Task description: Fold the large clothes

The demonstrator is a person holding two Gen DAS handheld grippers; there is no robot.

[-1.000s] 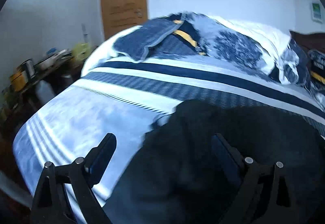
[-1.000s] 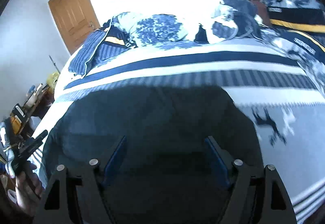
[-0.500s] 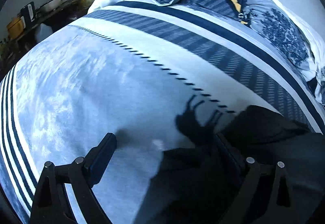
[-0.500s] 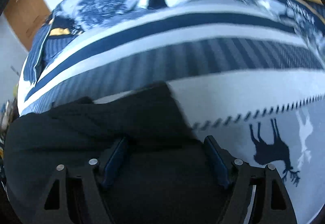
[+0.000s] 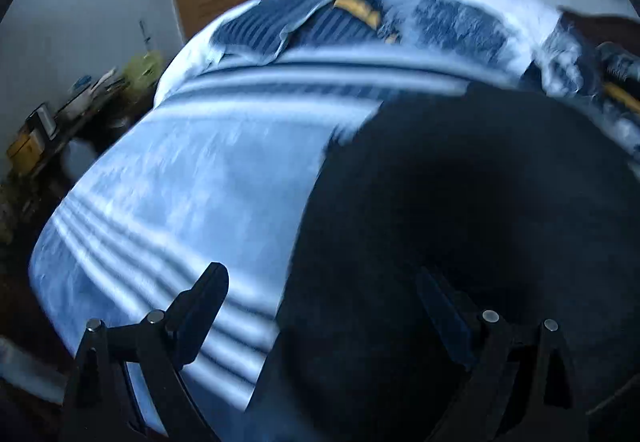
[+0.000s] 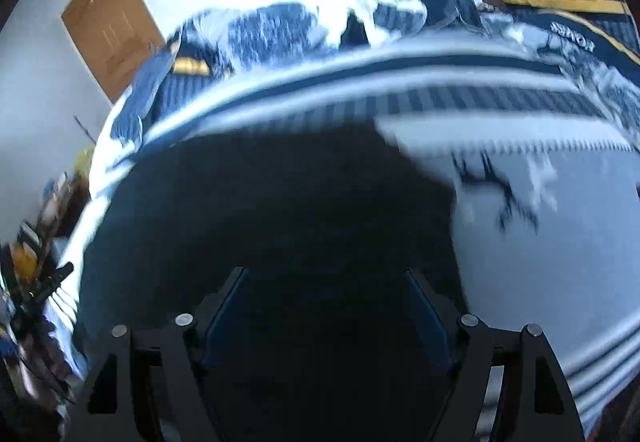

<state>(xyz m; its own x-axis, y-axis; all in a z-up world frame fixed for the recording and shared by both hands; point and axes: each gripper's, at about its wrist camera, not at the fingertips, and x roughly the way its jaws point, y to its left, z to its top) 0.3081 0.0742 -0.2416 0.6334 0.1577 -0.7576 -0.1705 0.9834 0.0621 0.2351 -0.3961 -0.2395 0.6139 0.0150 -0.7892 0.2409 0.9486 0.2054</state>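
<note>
We see dark garment [image 5: 460, 222] spread on striped bedspread [image 5: 168, 177]. Left tongs [image 5: 320, 306] wide open, garment's left edge between fingers. Right tongs [image 6: 326, 306] wide open too, garment under both fingers. Bare bedspread left of left tongs, right of right tongs. Pillows [image 6: 272, 29] far ahead.

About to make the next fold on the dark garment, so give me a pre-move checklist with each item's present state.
1. Large dark fabric garment lies on the blue-and-white striped bedspread: ok.
2. Left gripper open, fingers apart: ok.
3. Right gripper open, fingers apart: ok.
4. Garment between the fingers of both grippers: ok.
5. Garment spread flat, no bunching: cannot tell, too dark and blurred.
6. Piled blue patterned bedding clear of the garment: ok.
</note>
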